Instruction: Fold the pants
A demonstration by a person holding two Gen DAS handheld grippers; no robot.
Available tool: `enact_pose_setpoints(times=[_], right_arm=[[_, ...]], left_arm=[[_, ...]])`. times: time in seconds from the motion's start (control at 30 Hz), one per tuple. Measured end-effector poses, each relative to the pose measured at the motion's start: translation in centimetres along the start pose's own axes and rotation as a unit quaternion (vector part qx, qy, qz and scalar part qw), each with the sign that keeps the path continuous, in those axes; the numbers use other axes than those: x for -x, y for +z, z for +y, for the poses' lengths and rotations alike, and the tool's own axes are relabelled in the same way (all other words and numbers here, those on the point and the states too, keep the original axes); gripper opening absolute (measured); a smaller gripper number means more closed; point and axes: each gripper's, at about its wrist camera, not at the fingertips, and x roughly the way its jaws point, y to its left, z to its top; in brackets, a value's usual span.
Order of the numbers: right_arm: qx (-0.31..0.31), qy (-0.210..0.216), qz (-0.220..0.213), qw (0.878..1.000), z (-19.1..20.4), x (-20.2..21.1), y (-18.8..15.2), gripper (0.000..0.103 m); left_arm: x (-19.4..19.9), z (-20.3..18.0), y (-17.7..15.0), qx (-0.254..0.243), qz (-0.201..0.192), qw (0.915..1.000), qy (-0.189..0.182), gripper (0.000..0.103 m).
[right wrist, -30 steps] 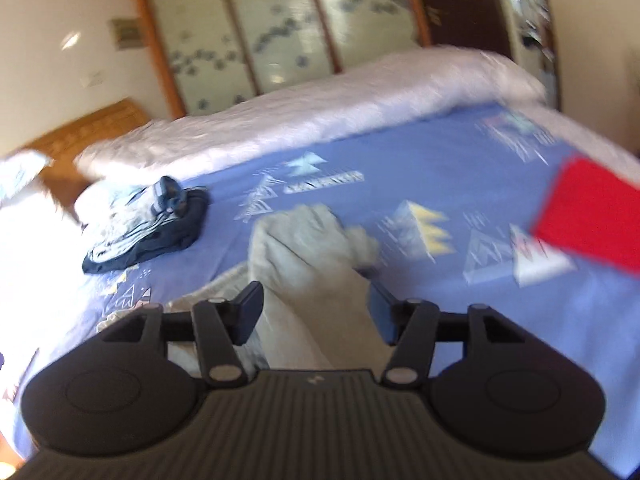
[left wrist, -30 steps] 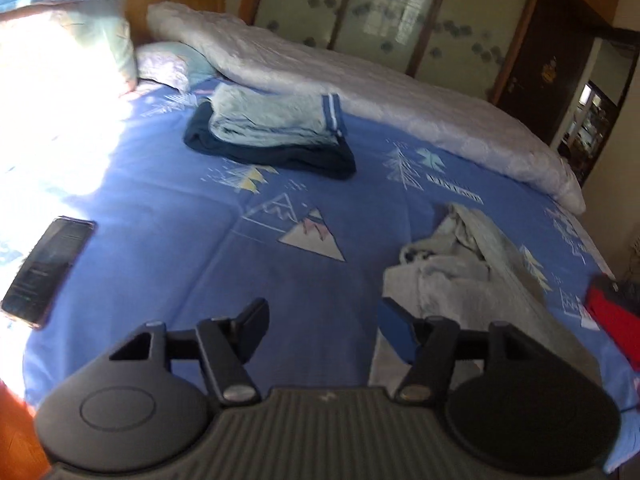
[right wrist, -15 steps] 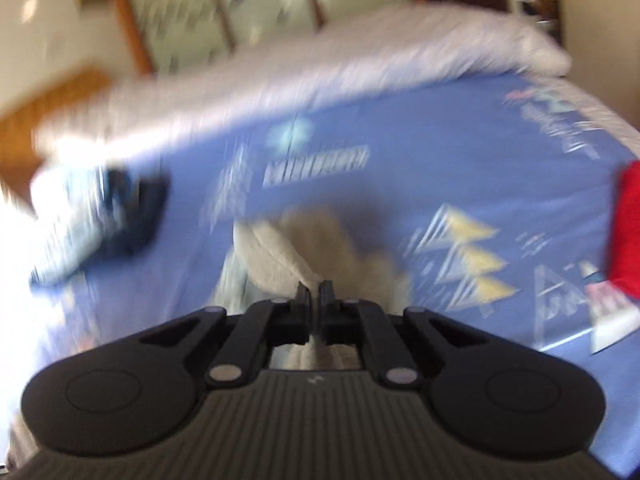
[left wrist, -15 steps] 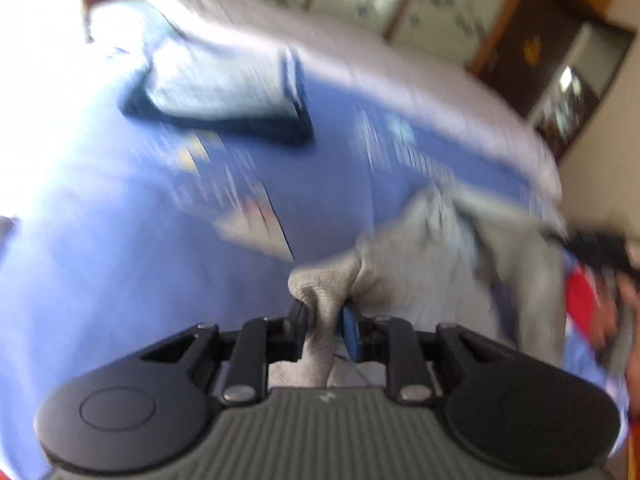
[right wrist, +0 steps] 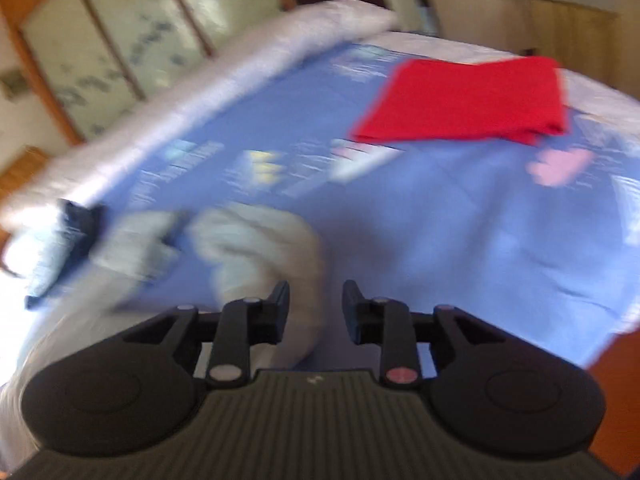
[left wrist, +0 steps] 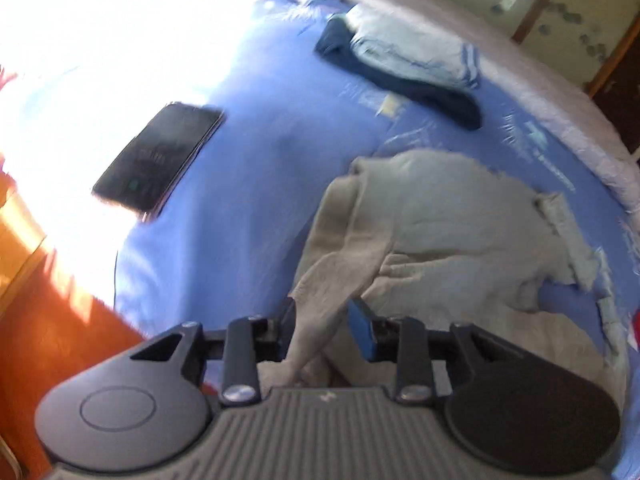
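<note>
Grey pants [left wrist: 440, 232] lie rumpled on the blue patterned sheet [left wrist: 248, 200], near the bed's front edge. My left gripper [left wrist: 322, 322] hangs over their near left end. Its jaws are opening, and a twisted fold of grey cloth runs between them, against the left finger and clear of the blue right pad. In the right wrist view the pants [right wrist: 256, 240] are blurred. My right gripper [right wrist: 314, 304] is opening too, with a grey fold beside its left finger and bare sheet showing toward the right finger.
A black phone [left wrist: 160, 156] lies on the sheet at the left, near the bed edge. A folded stack of light blue on navy clothes [left wrist: 412, 52] sits further back. A red folded cloth [right wrist: 464, 96] lies at the right. A white quilt [left wrist: 540, 92] runs along the far side.
Half a second ago both grippers were shut on folds of the grey pants. Now both pairs of jaws stand apart and the cloth lies slack. Both hands have sunk toward the bed's near edge.
</note>
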Motion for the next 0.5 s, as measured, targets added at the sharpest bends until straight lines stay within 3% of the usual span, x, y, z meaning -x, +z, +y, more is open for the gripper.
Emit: enact_pose_setpoints(times=[0.07, 0.23, 0.33, 0.4, 0.5], right_arm=[[-0.001, -0.018, -0.024, 1.000, 0.0, 0.2, 1.1, 0.032], [0.119, 0.056, -0.084, 0.988, 6.6, 0.3, 4.6, 0.037], [0.177, 0.136, -0.058, 0.973, 12.2, -1.7, 4.9, 0.049], [0.191, 0.183, -0.033, 0.964, 15.4, -4.8, 4.9, 0.057], [0.146, 0.186, 0.014, 0.972, 18.2, -10.7, 5.9, 0.058]], left_arm=[[0.1, 1.4, -0.2, 0.026, -0.001, 0.9995, -0.017, 0.028], [3.4, 1.1, 2.9, 0.028, -0.084, 0.9956, -0.032, 0.044], [2.7, -0.7, 4.8, 0.003, -0.095, 0.9948, -0.038, 0.058], [1.2, -2.1, 5.6, -0.010, -0.085, 0.9956, -0.039, 0.059], [-2.1, -3.3, 6.9, -0.012, -0.056, 0.9972, -0.049, 0.059]])
